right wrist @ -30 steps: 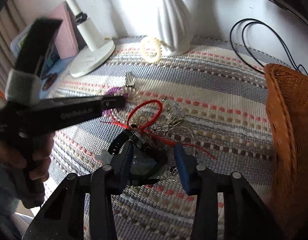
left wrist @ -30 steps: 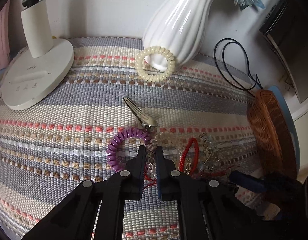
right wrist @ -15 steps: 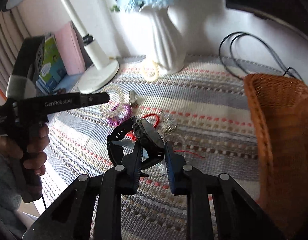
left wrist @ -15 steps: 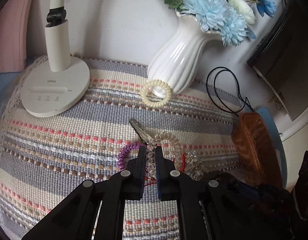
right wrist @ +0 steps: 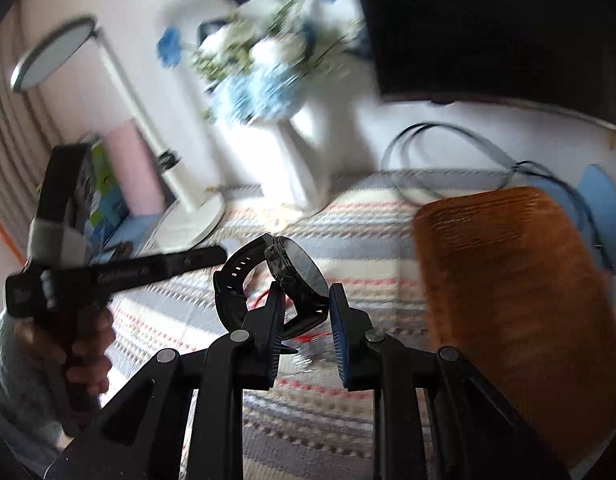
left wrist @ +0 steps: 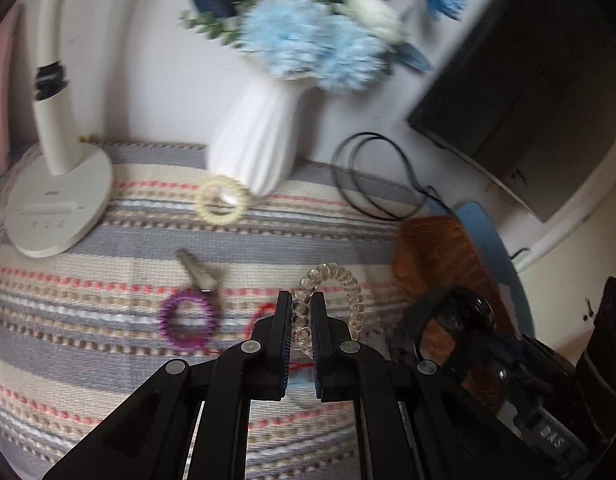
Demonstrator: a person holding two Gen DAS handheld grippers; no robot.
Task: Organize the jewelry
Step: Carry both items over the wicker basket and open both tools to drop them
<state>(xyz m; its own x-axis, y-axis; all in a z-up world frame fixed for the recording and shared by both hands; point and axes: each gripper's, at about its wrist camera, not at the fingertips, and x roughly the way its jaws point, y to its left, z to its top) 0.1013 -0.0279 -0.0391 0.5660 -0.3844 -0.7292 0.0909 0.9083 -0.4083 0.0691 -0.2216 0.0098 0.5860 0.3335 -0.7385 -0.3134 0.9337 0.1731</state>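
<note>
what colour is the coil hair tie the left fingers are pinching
Clear, see-through: the coil hair tie shows best in the left wrist view.

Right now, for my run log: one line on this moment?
left gripper: clear coil tie pinched | right gripper: black watch held | wicker basket: right

Clear coil bracelet (left wrist: 340,292) in hand-held gripper (left wrist: 301,316)

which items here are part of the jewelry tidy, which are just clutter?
Job: clear coil tie in left gripper; watch in right gripper; purple coil; cream coil; hair clip; basket.
Clutter: vase; lamp; cable; monitor.
</note>
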